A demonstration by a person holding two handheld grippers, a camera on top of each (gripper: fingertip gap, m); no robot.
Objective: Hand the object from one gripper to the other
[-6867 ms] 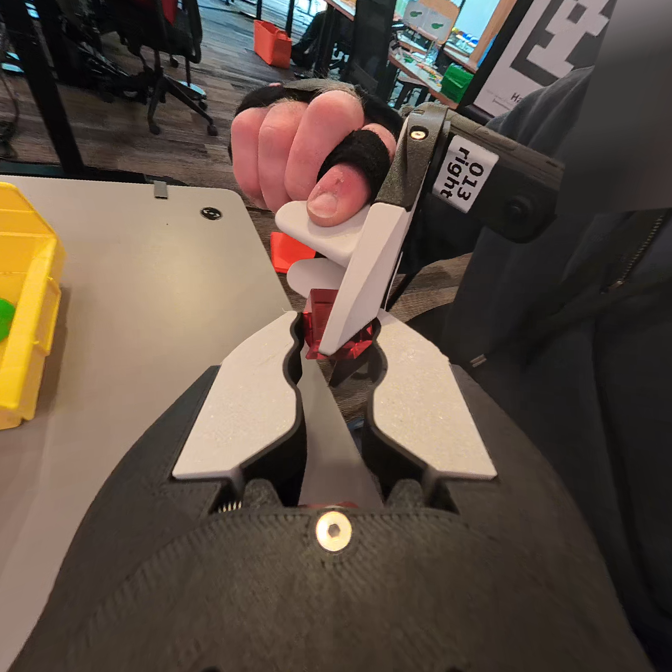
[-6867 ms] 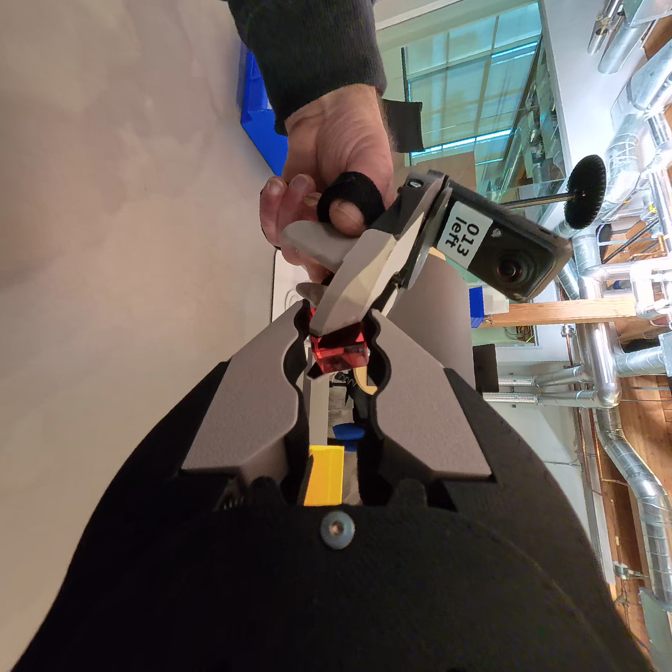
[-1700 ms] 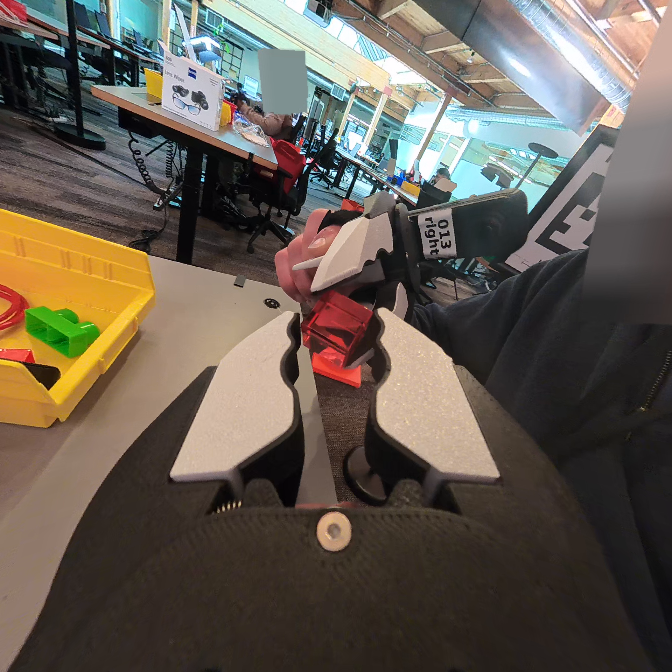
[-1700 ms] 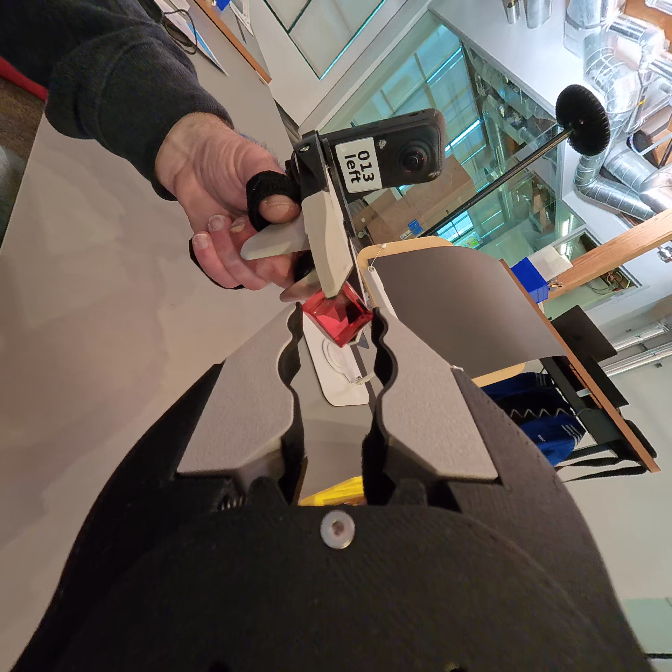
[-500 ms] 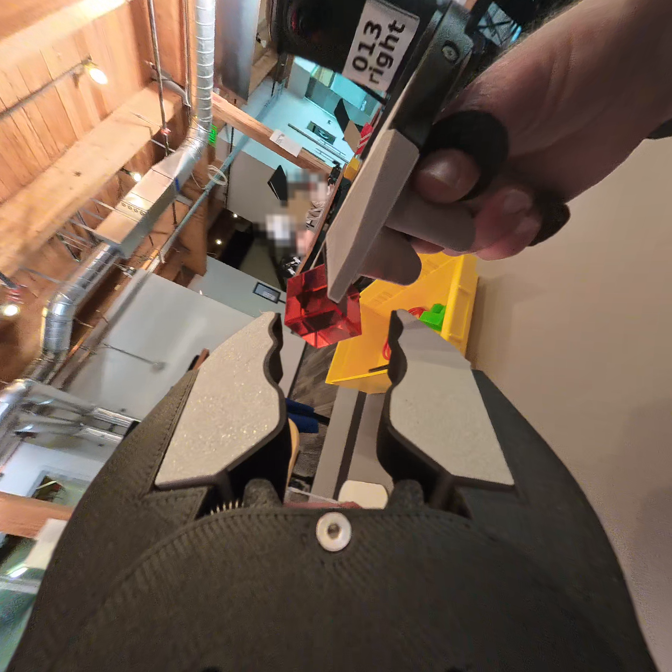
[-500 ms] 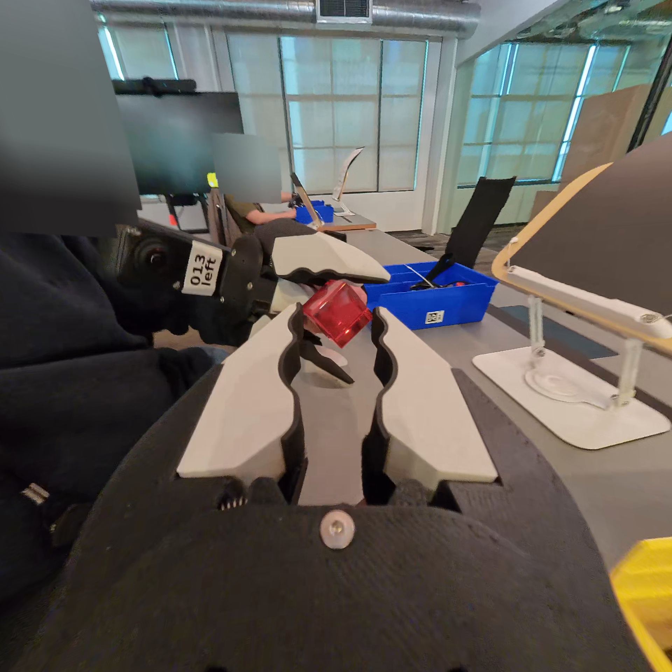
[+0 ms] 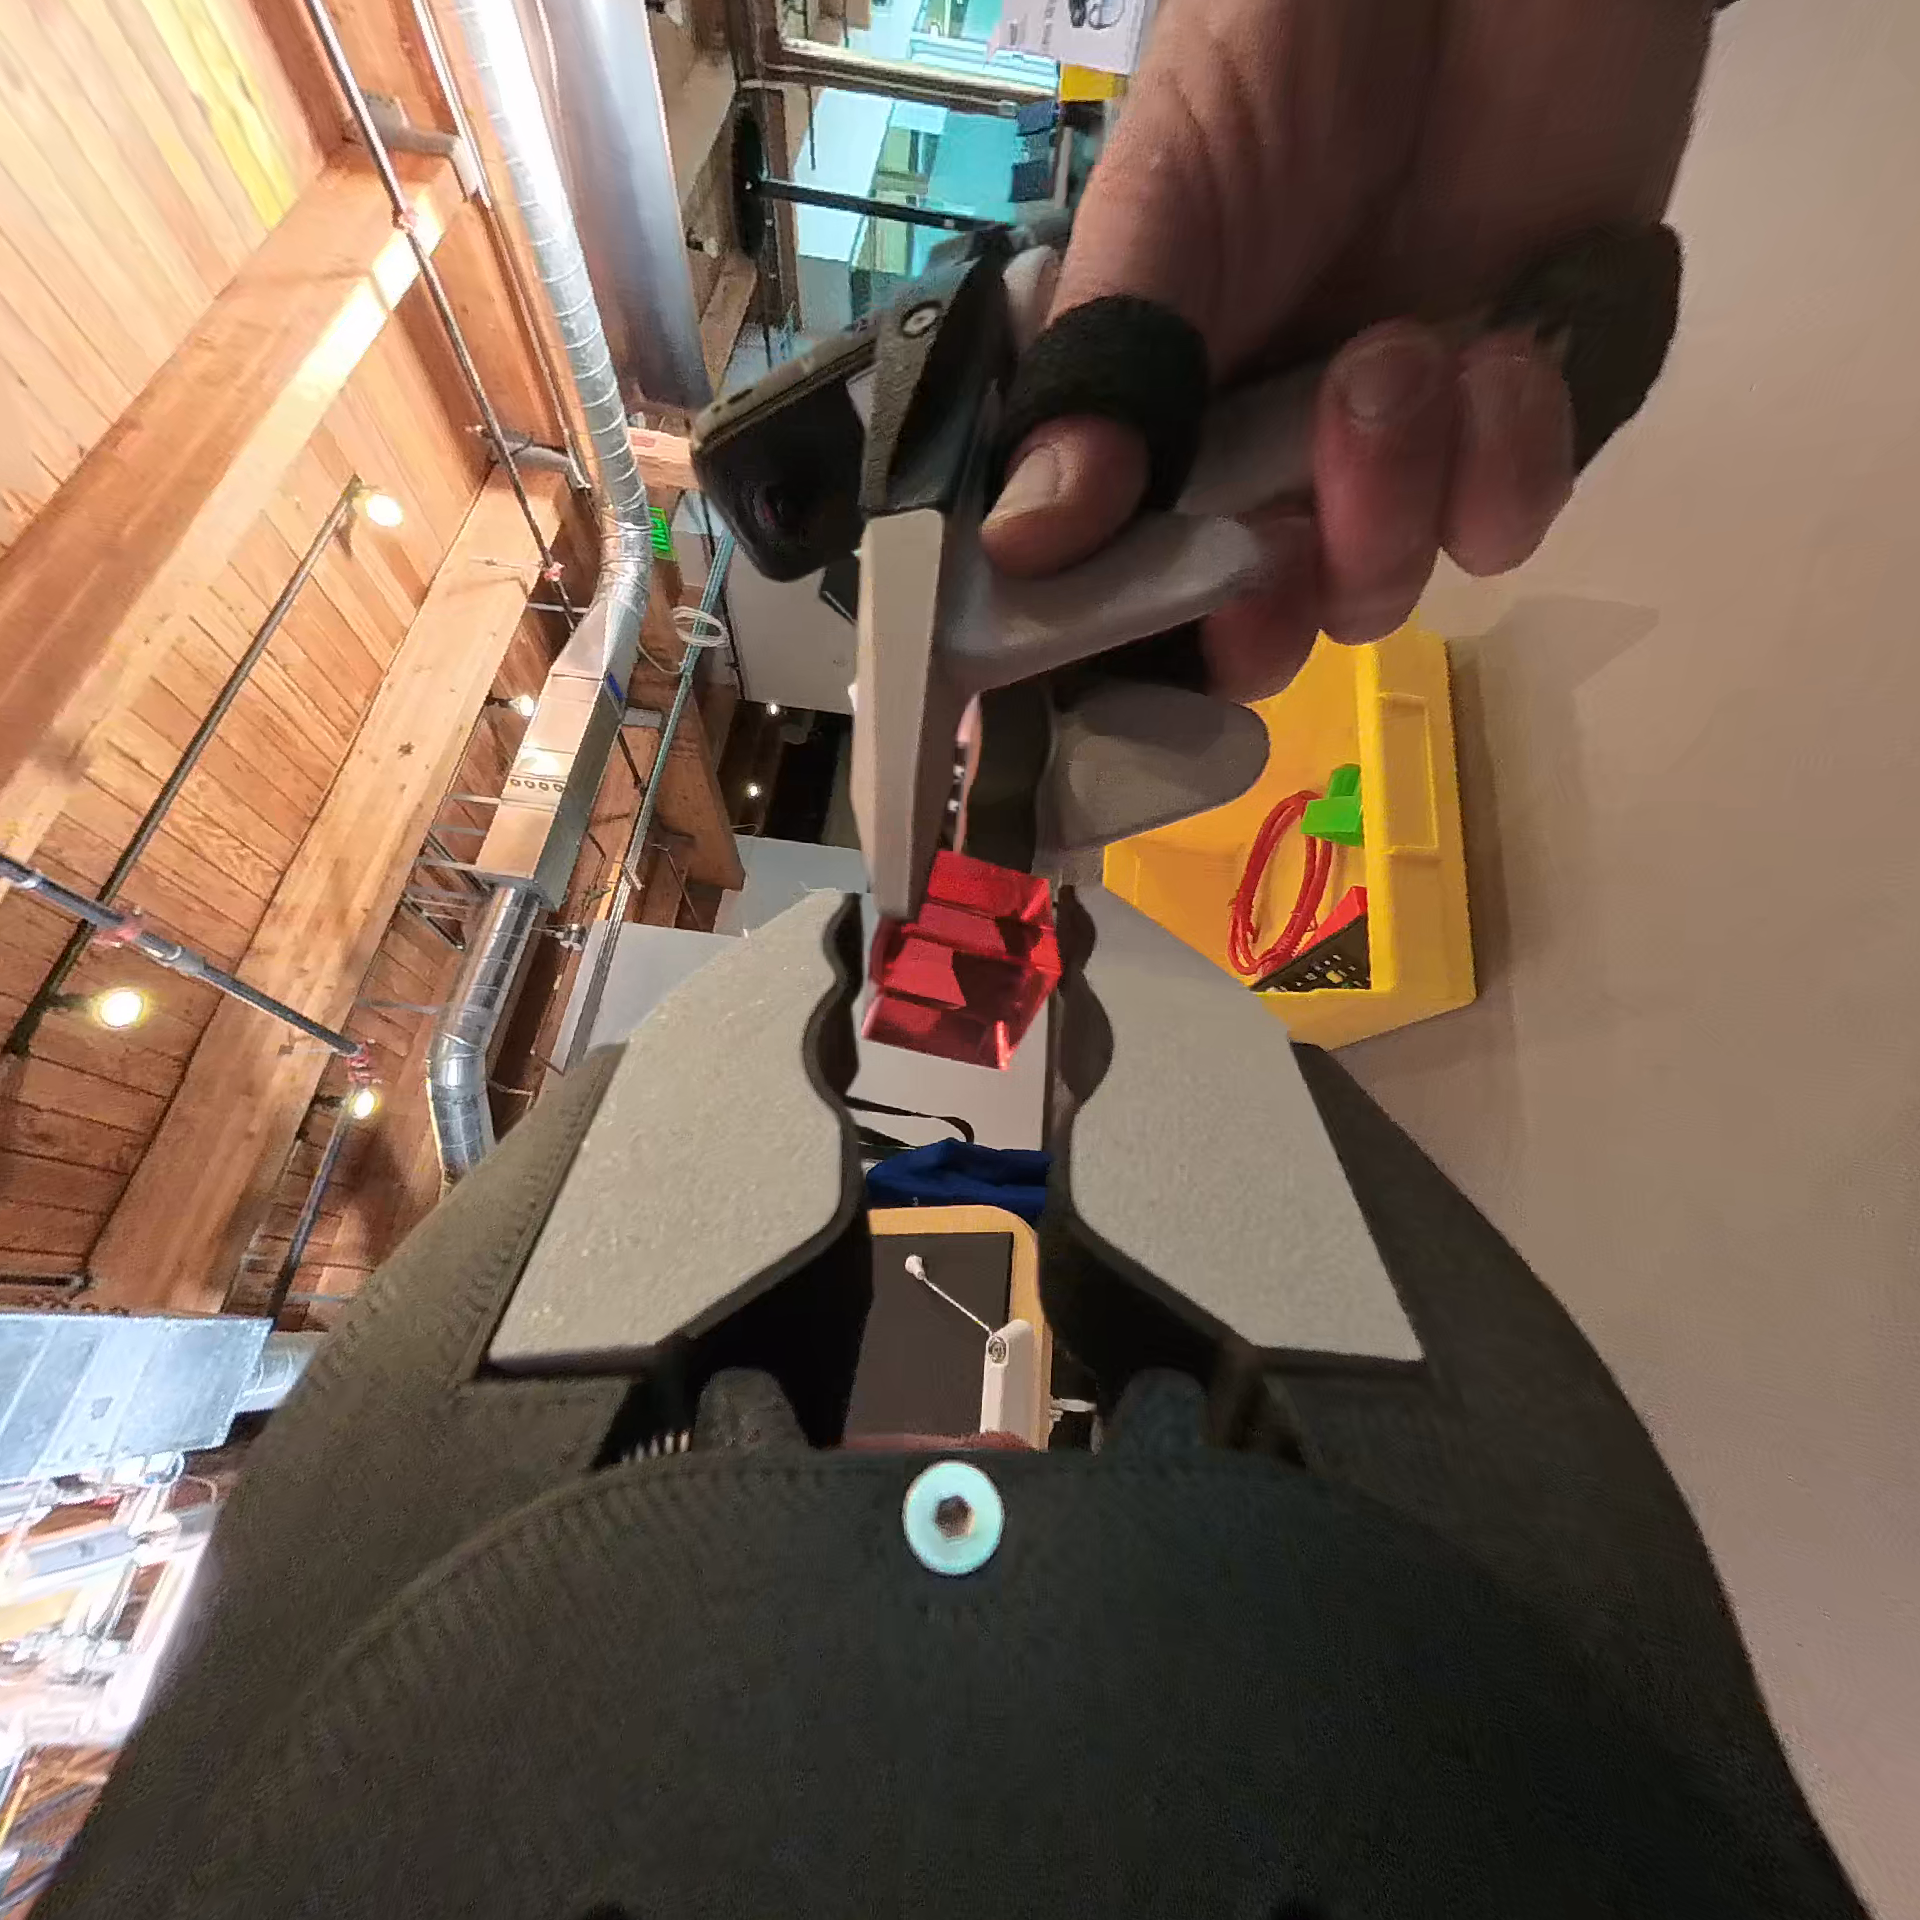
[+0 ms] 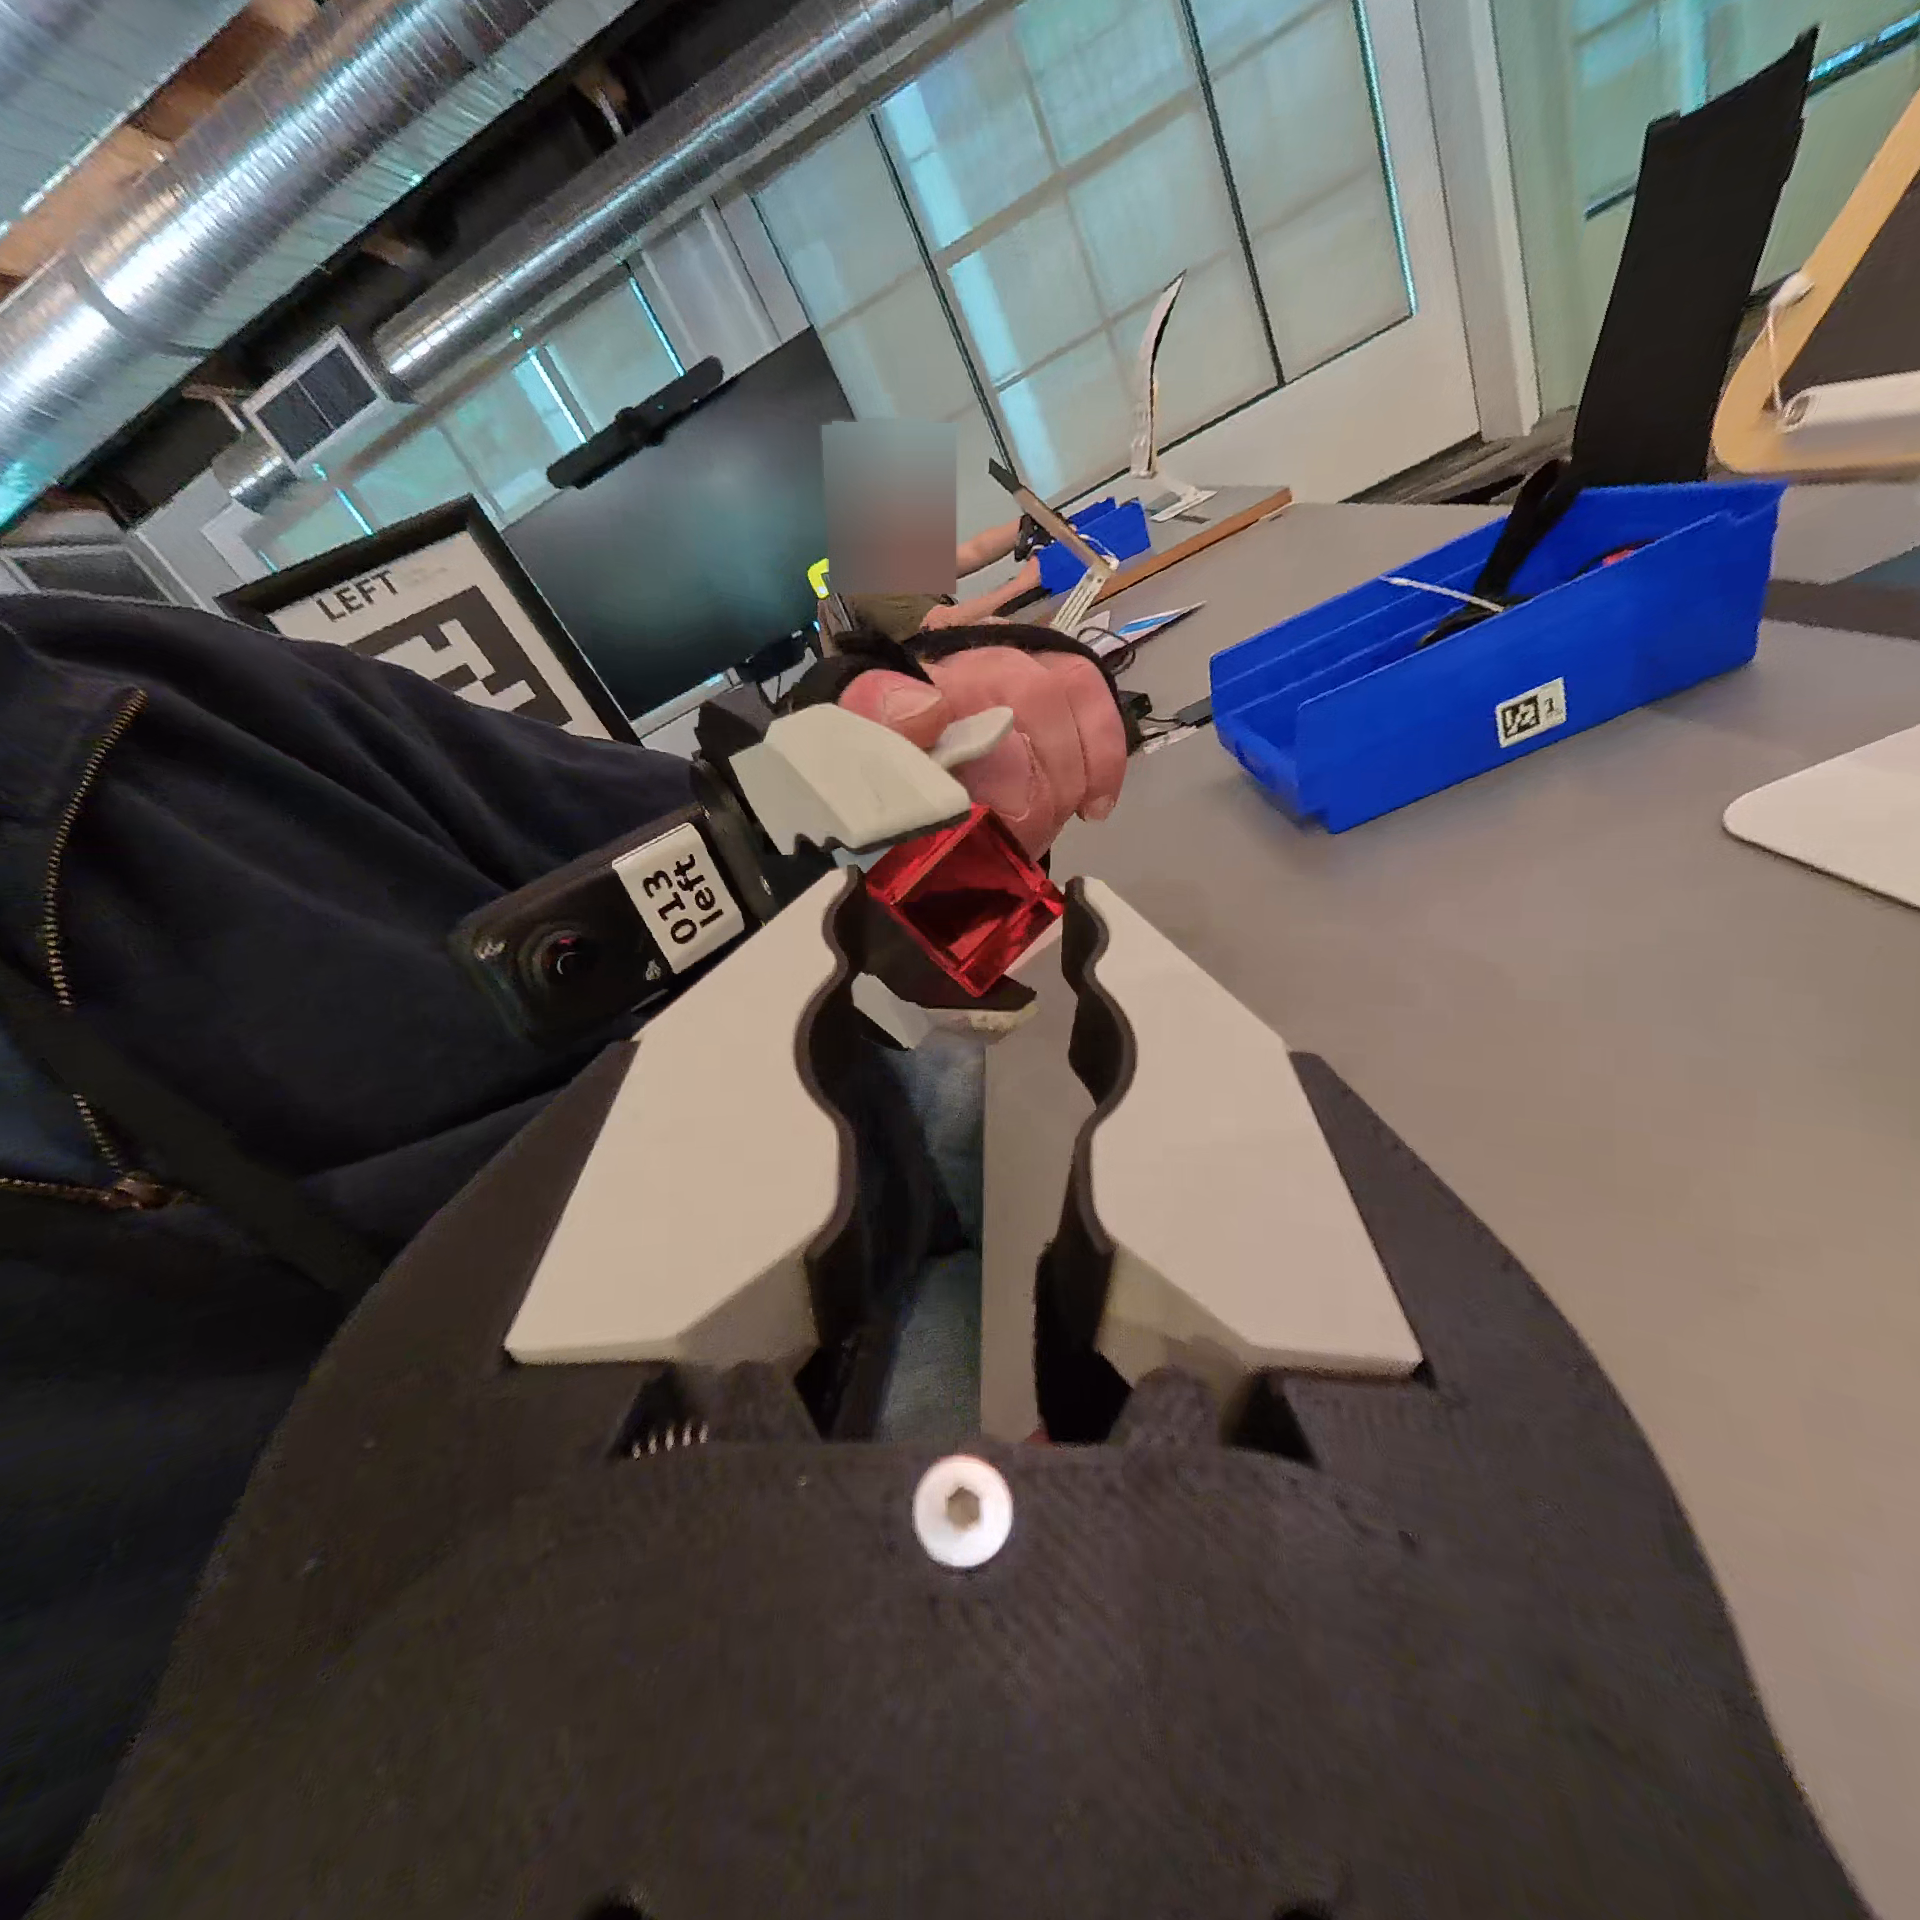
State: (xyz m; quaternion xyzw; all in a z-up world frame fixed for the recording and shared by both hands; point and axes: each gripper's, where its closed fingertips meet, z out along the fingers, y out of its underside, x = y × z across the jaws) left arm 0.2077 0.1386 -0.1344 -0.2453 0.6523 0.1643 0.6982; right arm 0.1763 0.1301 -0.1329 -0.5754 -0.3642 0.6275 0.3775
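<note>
Closing in now, the left tool [image 7: 951, 916] is narrowing its fingers from the wide spread of half a second ago and pinching the red cube [image 7: 961, 977]. From the right wrist view, one of its fingers is lying over the cube and the other is sitting under it. The right tool [image 8: 956, 904] is gripping the same cube by its sides, both pads appearing to touch. So the cube is hanging in mid-air between both tools, above the grey surface [image 8: 1455, 1039]. A blue bin [image 8: 1507, 707] is sitting farther back, and a yellow bin [image 7: 1444, 831] is showing behind the right hand [image 7: 1351, 260].
</note>
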